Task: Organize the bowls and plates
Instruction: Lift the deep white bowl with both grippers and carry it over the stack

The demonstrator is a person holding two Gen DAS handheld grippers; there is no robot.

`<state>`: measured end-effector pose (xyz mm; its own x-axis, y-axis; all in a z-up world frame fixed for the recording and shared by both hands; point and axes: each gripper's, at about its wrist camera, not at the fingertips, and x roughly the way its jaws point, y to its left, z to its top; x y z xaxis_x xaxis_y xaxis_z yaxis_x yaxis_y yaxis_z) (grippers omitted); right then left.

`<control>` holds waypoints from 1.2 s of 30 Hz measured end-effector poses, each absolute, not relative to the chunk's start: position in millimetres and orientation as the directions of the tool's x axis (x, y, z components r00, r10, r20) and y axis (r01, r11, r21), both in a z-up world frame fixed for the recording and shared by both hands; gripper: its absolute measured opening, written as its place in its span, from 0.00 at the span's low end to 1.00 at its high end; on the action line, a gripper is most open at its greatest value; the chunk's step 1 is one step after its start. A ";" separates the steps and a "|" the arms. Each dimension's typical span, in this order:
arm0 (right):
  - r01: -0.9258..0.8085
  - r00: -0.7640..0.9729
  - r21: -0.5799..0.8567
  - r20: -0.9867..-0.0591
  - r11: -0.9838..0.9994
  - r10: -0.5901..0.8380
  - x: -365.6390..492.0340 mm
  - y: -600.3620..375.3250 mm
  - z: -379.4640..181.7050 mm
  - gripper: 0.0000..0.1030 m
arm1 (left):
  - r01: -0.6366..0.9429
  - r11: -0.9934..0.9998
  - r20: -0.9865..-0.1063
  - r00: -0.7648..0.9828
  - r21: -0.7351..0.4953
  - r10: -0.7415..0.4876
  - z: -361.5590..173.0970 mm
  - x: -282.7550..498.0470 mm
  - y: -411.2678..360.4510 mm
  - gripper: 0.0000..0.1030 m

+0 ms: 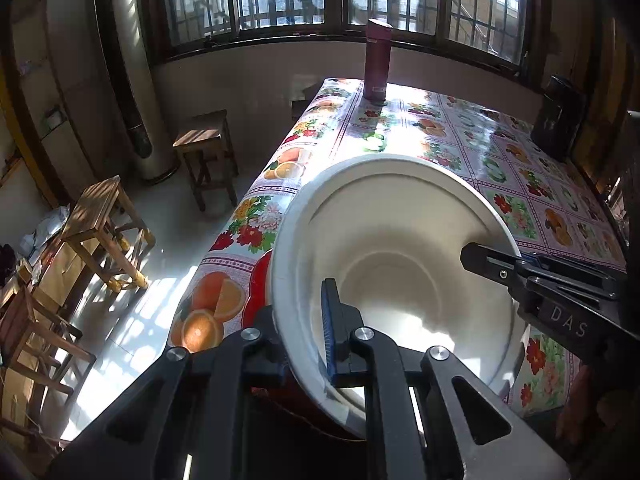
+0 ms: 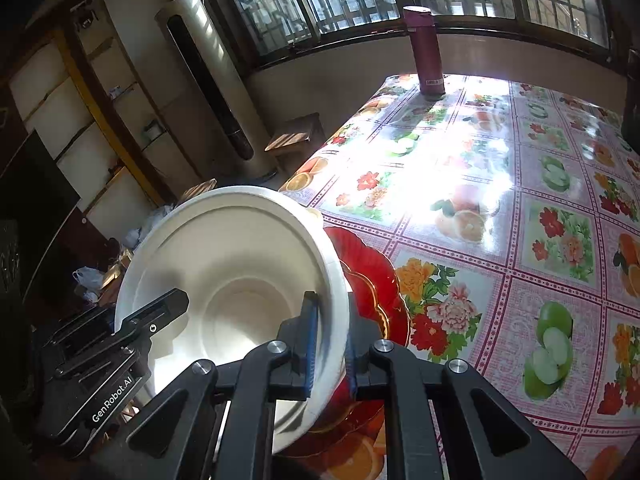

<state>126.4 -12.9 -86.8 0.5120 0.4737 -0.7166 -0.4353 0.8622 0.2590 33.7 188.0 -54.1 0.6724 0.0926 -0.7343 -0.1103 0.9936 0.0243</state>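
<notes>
White bowl [image 1: 400, 264]: thin, light, slightly flexible; both hand-held grippers, left [image 1: 308, 344] and right [image 2: 330, 344], are pinching opposite rims, tilting it above red plate [image 2: 372, 280].

The bowl [image 1: 396, 264] sits tilted over the plate [image 2: 372, 280] at the surface's [image 2: 500, 240] near left corner. The flask [image 2: 425, 50] stands at the far edge, stools [image 1: 106, 232] left on the floor.
</notes>
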 end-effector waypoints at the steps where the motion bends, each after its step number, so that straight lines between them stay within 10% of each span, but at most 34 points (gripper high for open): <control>1: -0.435 0.513 0.260 -0.715 0.862 0.475 126.4 -12.7 -86.1 0.11 | -0.111 0.993 -0.734 0.673 0.024 0.093 -53.8 33.0 188.2 0.10; 36: -0.439 0.518 0.266 -0.705 0.858 0.483 118.0 -11.7 -83.0 0.11 | -0.135 0.990 -0.709 0.693 0.049 0.130 -61.3 23.5 188.1 0.12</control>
